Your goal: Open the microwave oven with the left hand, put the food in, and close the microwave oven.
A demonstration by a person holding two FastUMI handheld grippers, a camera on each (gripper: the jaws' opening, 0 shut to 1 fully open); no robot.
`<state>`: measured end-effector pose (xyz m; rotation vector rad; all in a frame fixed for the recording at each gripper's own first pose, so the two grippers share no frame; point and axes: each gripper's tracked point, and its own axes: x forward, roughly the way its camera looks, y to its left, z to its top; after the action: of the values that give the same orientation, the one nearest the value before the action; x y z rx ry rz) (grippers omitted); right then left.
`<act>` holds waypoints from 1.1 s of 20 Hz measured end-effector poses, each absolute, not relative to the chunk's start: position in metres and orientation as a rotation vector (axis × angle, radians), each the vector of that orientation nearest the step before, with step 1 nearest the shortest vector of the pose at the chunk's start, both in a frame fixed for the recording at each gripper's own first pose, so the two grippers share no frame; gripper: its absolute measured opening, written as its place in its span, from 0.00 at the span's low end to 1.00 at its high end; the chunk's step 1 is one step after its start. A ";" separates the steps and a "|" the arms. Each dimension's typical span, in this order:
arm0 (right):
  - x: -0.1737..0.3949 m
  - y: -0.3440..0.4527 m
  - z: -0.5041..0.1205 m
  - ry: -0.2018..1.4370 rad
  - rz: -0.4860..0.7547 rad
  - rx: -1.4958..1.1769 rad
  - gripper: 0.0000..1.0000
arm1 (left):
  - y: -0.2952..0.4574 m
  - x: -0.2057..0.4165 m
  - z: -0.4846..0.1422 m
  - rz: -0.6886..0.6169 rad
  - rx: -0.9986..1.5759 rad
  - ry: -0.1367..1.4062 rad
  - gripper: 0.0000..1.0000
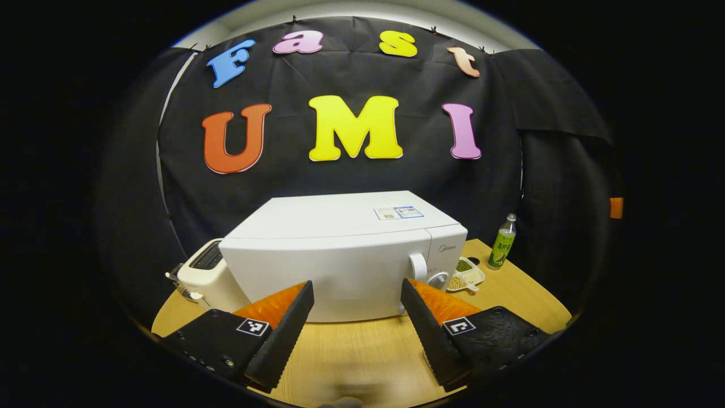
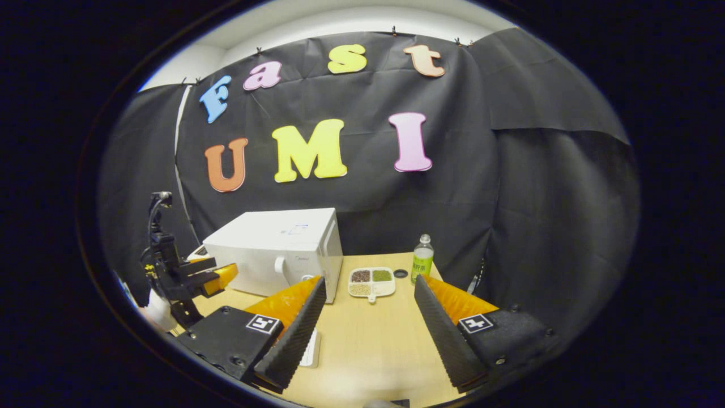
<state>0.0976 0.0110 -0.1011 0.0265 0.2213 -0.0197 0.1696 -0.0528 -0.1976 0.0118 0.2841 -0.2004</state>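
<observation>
Looking along your left gripper, you see its fingers spread wide with nothing between them. The microwave oven stands just beyond the fingertips on the worktop, its door closed. A toaster is beyond the left finger, a food tray and a bottle beyond the right one.

In the right gripper view, your right gripper also has its fingers spread and empty. The food tray lies ahead between them, the microwave oven past the left finger.

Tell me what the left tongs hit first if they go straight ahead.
Most likely the microwave's closed white door, dead ahead between the open left tongs; bare table lies in between. Depth is uncertain.
</observation>
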 end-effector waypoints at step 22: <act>0.056 0.084 -0.011 -0.022 0.095 -0.026 0.99 | 0.054 0.019 -0.030 -0.046 -0.014 0.012 0.95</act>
<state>0.0564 0.0845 -0.0107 -0.0257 -0.0217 0.0945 0.0188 0.0537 -0.0297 -0.0136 0.0123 -0.0455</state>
